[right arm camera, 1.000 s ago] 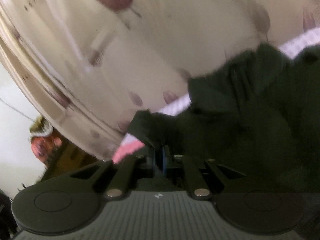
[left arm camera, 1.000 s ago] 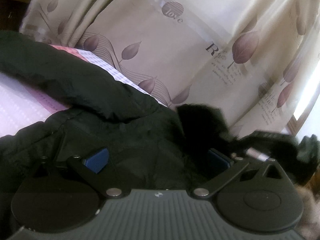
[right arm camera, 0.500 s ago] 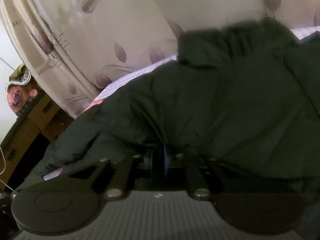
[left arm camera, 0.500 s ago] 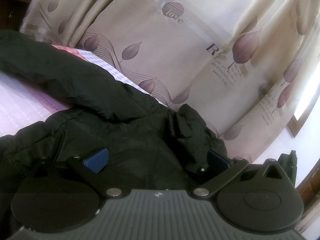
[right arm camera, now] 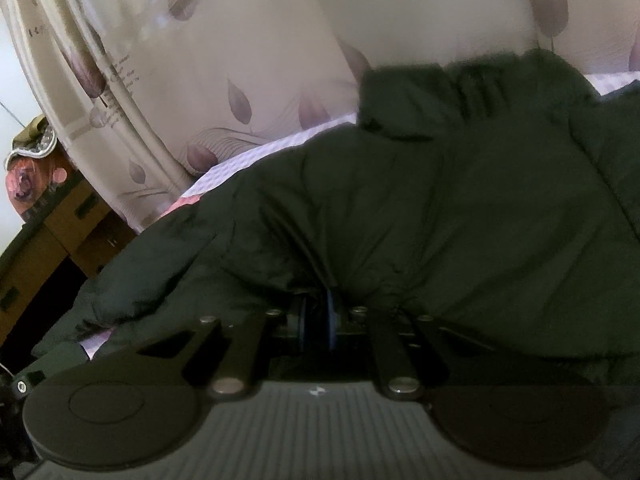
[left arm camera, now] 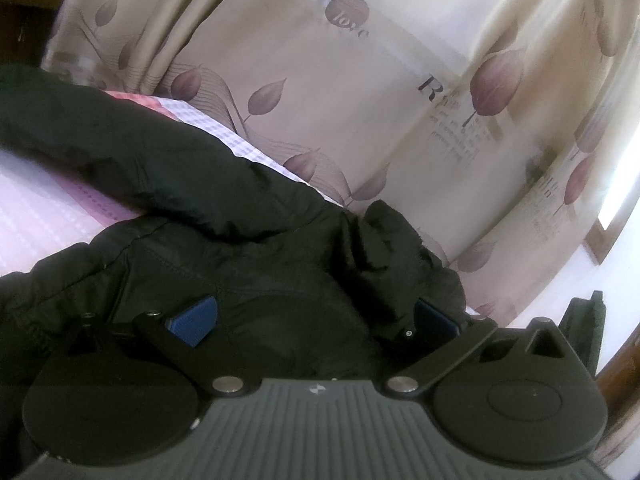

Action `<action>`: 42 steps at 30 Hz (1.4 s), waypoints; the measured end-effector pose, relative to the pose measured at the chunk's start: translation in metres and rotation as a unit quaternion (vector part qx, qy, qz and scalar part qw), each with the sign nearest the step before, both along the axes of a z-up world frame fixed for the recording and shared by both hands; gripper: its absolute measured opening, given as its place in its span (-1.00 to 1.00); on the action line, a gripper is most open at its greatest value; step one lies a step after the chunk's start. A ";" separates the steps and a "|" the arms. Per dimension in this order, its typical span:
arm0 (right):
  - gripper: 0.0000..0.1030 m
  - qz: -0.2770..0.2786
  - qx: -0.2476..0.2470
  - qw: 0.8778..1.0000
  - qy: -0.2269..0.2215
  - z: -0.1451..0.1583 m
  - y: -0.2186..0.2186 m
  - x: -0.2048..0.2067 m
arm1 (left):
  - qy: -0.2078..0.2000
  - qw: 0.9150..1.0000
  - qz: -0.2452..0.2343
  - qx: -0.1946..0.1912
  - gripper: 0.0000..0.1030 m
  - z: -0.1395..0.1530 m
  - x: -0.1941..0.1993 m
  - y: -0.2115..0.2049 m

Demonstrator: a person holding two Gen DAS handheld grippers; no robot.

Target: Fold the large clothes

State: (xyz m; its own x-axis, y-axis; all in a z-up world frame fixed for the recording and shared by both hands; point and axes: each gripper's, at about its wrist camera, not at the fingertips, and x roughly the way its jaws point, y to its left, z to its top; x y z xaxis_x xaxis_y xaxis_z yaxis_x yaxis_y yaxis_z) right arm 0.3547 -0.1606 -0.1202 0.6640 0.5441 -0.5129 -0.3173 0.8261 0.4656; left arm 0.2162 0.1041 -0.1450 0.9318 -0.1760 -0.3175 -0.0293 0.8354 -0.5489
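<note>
Left wrist view: left gripper [left arm camera: 316, 316] w/ jaws wide apart, dark jacket [left arm camera: 240, 248] bunched between the pads, not pinched. Right gripper [right arm camera: 316, 316] nearly closed, clamped on a fold of jacket fabric. Jacket lies across the bed [left arm camera: 36, 216], reaching its curtain-side edge by the curtain [left arm camera: 360, 100]. Step looks like mid-fold, right side carrying a flap. Next prob: lay flap flat, let go, left smooths or re-grips.

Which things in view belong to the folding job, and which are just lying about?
Job:
- dark jacket
- right gripper, shut on a fold of it
- left gripper, jaws wide, jacket between them
- pink checked bed cover underneath

Just there:
- leaf-print curtain
- wooden cabinet
</note>
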 end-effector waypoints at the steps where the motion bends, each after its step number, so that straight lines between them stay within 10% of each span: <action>1: -0.82 0.000 -0.006 1.000 -0.003 0.001 0.002 -0.001 | 0.001 1.000 0.000 0.002 1.00 0.000 0.000 0.000; 29: -0.82 -0.004 -0.172 0.983 -0.071 0.011 0.046 -0.017 | -0.016 0.998 -0.004 -0.054 1.00 0.004 -0.013 0.019; 36: -0.81 -0.005 -0.174 0.982 -0.073 0.011 0.047 -0.017 | 0.004 0.991 0.066 -0.120 0.99 0.021 -0.033 0.108; 42: -0.81 -0.005 -0.173 0.982 -0.073 0.011 0.046 -0.017 | 0.015 0.967 0.131 -0.220 0.89 0.011 -0.048 0.219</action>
